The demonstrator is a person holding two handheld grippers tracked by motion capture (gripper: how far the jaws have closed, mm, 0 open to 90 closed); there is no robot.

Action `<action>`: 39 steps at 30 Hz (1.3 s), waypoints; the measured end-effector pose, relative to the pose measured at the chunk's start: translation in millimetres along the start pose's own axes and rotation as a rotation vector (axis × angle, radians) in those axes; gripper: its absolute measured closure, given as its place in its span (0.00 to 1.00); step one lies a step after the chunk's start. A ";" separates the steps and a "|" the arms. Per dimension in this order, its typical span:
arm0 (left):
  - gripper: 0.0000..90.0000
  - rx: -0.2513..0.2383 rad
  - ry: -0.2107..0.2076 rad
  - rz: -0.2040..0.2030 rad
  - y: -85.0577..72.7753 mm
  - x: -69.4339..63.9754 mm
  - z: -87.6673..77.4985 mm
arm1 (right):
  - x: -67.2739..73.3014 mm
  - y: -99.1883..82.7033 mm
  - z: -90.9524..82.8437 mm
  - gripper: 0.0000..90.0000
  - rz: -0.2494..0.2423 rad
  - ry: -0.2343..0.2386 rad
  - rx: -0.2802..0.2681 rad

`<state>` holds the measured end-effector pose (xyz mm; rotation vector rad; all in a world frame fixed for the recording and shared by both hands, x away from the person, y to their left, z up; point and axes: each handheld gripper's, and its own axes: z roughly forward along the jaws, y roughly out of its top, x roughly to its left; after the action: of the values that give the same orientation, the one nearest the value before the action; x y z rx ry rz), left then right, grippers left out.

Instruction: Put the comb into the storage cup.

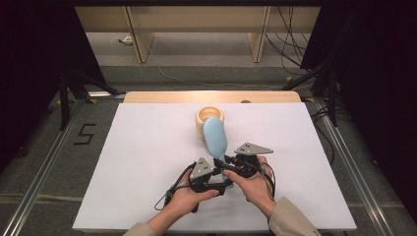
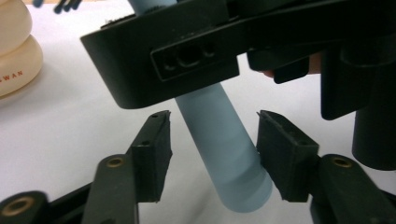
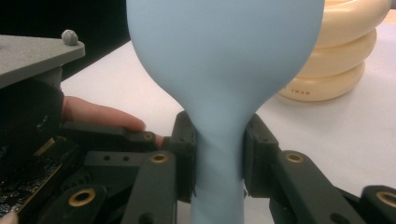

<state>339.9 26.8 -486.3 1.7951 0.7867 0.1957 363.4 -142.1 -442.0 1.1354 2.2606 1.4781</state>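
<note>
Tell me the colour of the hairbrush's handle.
Pale blue; the smooth plastic hairbrush handle shows best in the right gripper view.

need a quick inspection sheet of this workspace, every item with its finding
surface: white board on a wooden table, bare apart from the job's things
job's things: light blue hairbrush, head lying against a cream ringed holder, handle toward the person
clutter: nothing seen
grippers: right tool shut on the hairbrush neck; left tool open, pads either side of the handle end, not pressing
cables: black cable trailing from the left tool; loose cables on the floor behind
surroundings: wooden frame legs beyond the table, a floor mark 5 at left
</note>
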 end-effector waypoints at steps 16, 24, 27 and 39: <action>0.71 -0.030 -0.005 -0.134 -6.1 6.8 -2.0 | 1.9 -0.9 1.7 0.78 -0.022 0.002 0.004; 0.73 -0.049 -0.049 -0.202 -6.7 9.9 -3.5 | 2.3 0.9 0.7 0.76 -0.029 0.002 0.007; 0.73 -0.051 -0.056 -0.208 -6.6 9.8 -3.5 | 2.1 1.4 0.4 0.75 -0.030 0.000 0.005; 0.74 -0.063 -0.100 -0.231 -5.4 7.4 -3.9 | 1.5 3.0 -0.6 0.70 -0.031 -0.007 -0.003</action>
<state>341.4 35.2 -491.5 1.6272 0.8983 -0.0211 363.5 -140.8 -438.8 1.0982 2.2601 1.4637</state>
